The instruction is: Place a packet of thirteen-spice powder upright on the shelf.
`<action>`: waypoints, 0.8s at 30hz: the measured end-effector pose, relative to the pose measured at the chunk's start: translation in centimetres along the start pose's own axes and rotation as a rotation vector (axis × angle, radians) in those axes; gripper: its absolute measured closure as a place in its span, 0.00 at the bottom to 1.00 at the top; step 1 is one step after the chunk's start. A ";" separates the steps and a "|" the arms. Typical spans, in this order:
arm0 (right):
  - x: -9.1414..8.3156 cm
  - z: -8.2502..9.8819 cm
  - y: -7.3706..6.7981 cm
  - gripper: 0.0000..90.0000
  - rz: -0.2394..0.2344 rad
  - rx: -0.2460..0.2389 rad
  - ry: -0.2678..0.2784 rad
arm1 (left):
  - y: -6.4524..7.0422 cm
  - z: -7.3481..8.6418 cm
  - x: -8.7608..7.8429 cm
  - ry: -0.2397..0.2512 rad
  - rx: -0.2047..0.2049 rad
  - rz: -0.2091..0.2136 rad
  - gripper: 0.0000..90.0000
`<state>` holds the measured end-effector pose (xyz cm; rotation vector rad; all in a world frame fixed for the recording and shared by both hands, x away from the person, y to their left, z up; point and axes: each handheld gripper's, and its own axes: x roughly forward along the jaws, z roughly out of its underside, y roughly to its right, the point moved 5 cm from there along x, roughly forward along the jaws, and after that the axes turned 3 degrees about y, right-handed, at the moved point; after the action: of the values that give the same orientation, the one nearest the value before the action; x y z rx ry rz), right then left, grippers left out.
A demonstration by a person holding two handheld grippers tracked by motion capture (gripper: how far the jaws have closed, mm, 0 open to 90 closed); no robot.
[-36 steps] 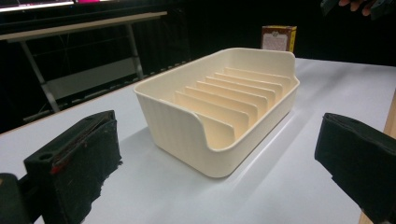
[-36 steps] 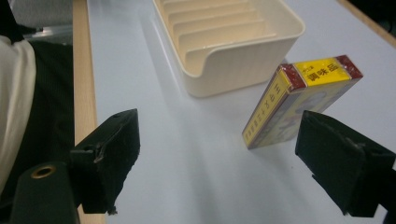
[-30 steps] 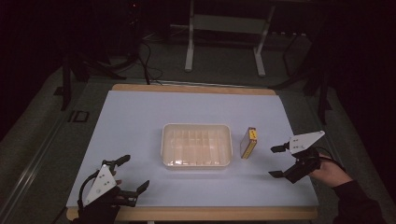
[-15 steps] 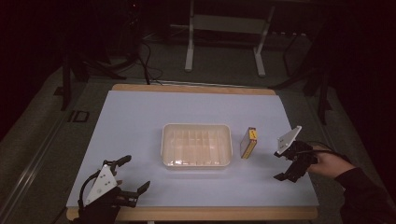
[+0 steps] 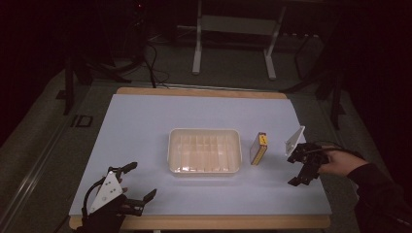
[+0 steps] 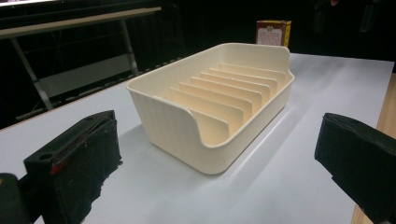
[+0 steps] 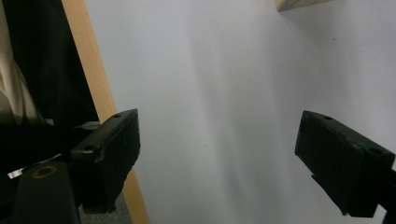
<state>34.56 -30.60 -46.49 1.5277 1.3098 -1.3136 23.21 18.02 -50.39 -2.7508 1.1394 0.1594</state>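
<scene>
A cream ribbed tray (image 5: 204, 150) sits mid-table, and a small yellow box (image 5: 259, 148) stands upright just to its right. My right gripper (image 5: 293, 171) is open to the right of the box and holds nothing. A person's hand (image 5: 340, 165) holds it. My left gripper (image 5: 141, 179) is open near the front left corner, also holding nothing. In the left gripper view the tray (image 6: 219, 93) lies ahead between the spread jaws of the left gripper (image 6: 215, 158), with the box (image 6: 273, 31) behind it. The right gripper (image 7: 224, 149) looks down on bare table, a corner of the box (image 7: 299, 3) at the top.
The pale table top (image 5: 145, 126) has a wooden rim (image 5: 204, 222) along its front; that rim (image 7: 98, 93) runs close to one right jaw. Dark floor, cables and a metal stand (image 5: 233, 43) lie beyond the far edge.
My right gripper has shifted left toward the yellow box and rolled, so its grey plate now stands on edge. The left gripper, tray and box have not moved.
</scene>
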 end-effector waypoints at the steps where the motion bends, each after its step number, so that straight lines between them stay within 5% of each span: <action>1: -0.1 0.0 0.3 0.16 -0.002 0.008 -0.016 | 0.0 0.0 0.0 0.000 0.000 -0.001 0.00; 15: -1.2 -1.0 2.4 0.16 -0.013 0.037 -0.068 | 0.0 0.0 0.0 -0.005 0.003 0.002 0.00; 24: -1.3 -2.6 3.3 0.17 -0.012 0.005 -0.099 | 0.1 0.0 0.0 -0.003 0.007 0.006 0.00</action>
<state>38.47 -29.23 -44.94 1.4418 1.2560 -1.3834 23.19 17.95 -50.44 -2.7402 1.1454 0.1595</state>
